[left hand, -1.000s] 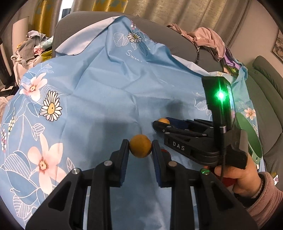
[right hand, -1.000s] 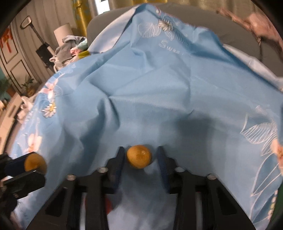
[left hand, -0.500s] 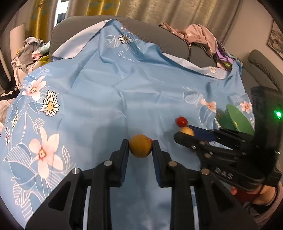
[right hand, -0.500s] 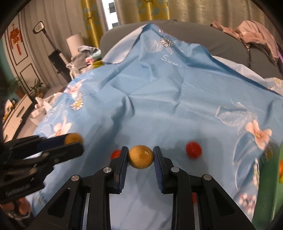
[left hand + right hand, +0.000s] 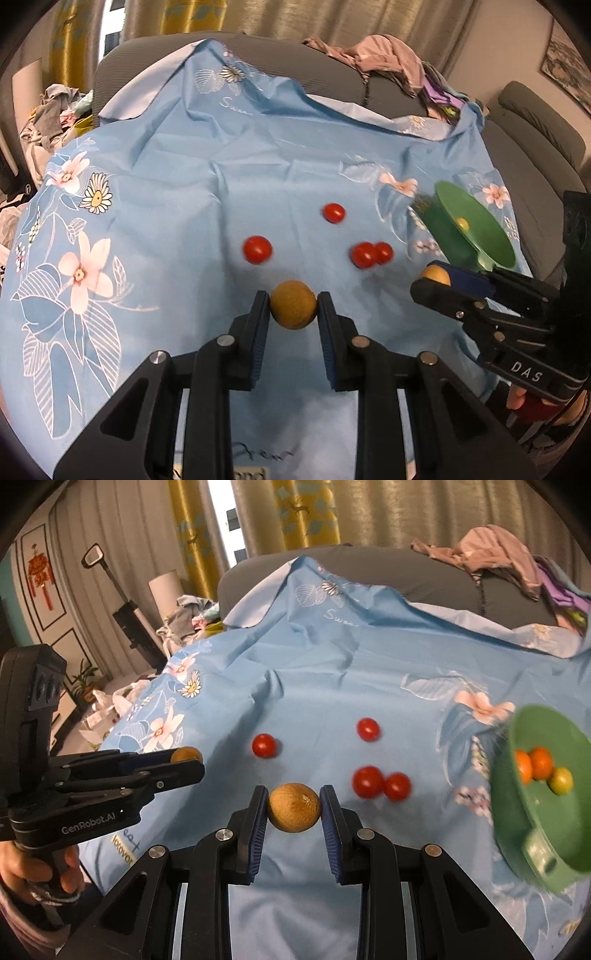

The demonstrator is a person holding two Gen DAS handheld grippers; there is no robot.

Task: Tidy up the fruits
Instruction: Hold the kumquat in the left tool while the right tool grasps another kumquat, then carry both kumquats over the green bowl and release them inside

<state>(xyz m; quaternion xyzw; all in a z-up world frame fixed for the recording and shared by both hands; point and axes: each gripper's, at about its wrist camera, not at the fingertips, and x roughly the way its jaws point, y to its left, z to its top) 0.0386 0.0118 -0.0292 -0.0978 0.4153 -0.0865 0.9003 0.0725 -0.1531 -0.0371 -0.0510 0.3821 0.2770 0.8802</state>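
Blue floral cloth (image 5: 177,206) drapes the grey sofa (image 5: 332,85). On it lie 4 red tomatoes (image 5: 257,249), mid-scene. Left gripper (image 5: 293,310) has its jaws clamped on a brown round fruit (image 5: 293,309); right gripper (image 5: 293,808) likewise grips another brown fruit (image 5: 293,807). At far right sits a green bowl (image 5: 554,834) holding small fruits.
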